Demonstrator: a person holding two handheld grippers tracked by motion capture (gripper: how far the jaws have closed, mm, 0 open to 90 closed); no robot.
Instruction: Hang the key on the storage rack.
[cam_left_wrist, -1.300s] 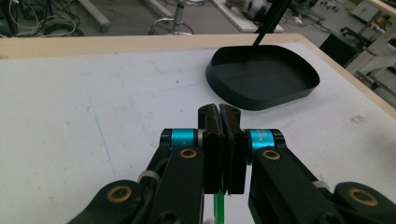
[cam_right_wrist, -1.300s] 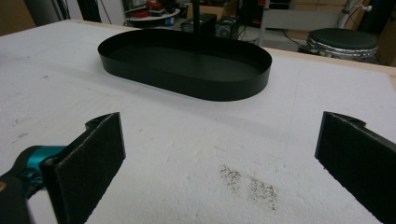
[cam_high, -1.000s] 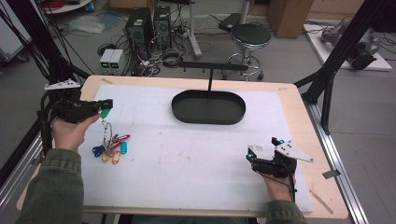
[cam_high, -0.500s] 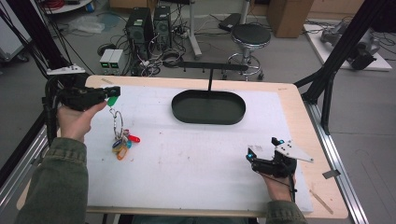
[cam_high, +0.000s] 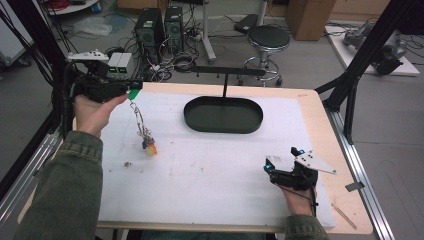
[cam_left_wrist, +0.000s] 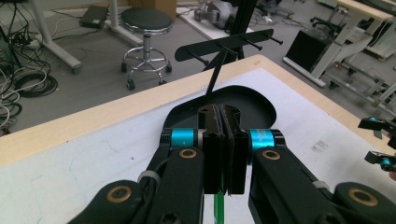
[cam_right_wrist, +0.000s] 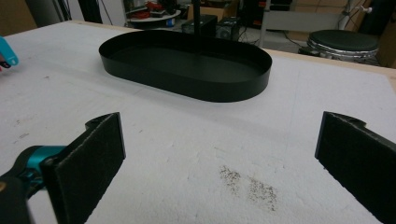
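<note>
My left gripper (cam_high: 136, 89) is raised over the table's far left, shut on a green tag (cam_high: 134, 94). From the tag a short chain (cam_high: 138, 117) hangs down to a bunch of coloured key tags (cam_high: 148, 145) just above the white mat. In the left gripper view the jaws (cam_left_wrist: 223, 116) are pressed together with a green strip (cam_left_wrist: 218, 207) of the tag below them. My right gripper (cam_high: 283, 157) rests on the mat near the front right, jaws wide apart. Its pads (cam_right_wrist: 95, 156) have nothing between them.
A black oval tray (cam_high: 223, 131) sits at the far middle of the mat, with a thin post and a hook bar (cam_high: 227, 71) rising behind it. The tray's wall (cam_right_wrist: 187, 86) lies ahead of my right gripper. A stool (cam_high: 268, 37) and computer cases stand beyond the table.
My left gripper has risen and moved toward the far side and right, lifting the bunch of key tags off the mat so that it now dangles. The right gripper has stayed still.
</note>
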